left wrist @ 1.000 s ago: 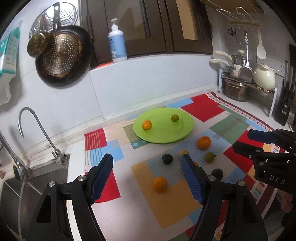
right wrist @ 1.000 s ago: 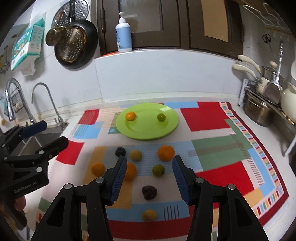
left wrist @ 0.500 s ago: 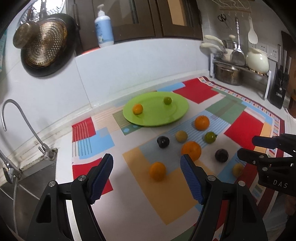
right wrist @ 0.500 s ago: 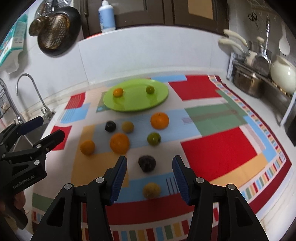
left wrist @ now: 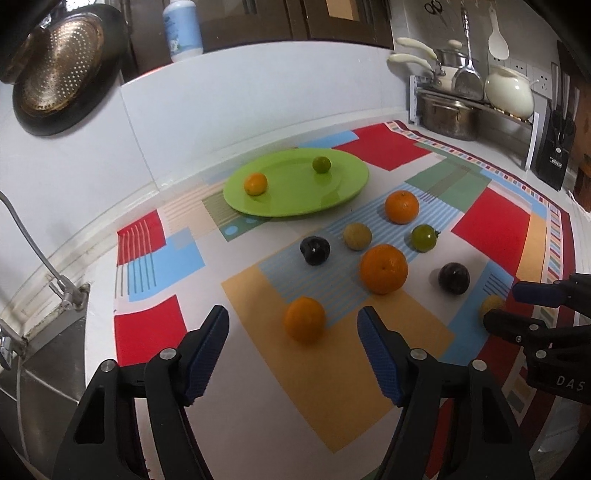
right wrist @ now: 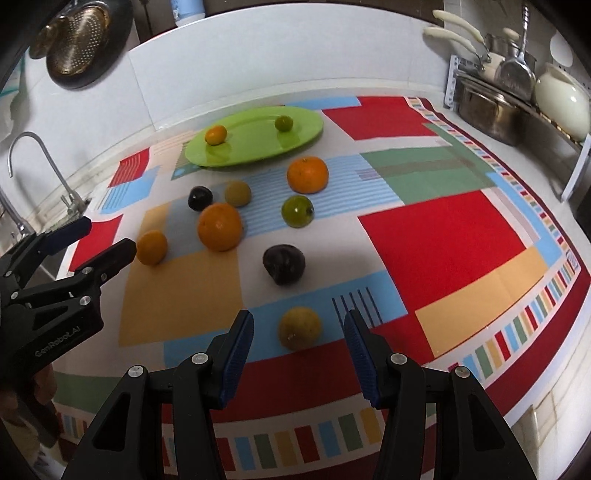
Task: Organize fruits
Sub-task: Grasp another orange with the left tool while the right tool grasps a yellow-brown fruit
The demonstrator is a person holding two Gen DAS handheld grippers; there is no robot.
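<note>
Left wrist view: my left fingers (left wrist: 291,332) wide w/ small orange (left wrist: 304,324) between; right fingers (right wrist: 297,338) wide round yellowish fruit (right wrist: 299,327).

In the left wrist view, the yellowish fruit (left wrist: 491,305) near the mat's right edge is partly covered by the right gripper (left wrist: 517,304) (only its upper left side is seen). The soap bottle (left wrist: 183,29) is cut off by the top edge, and the tap (left wrist: 22,225) by the left edge. The pan (right wrist: 79,40) is cropped at the right wrist view's top-left corner.
</note>
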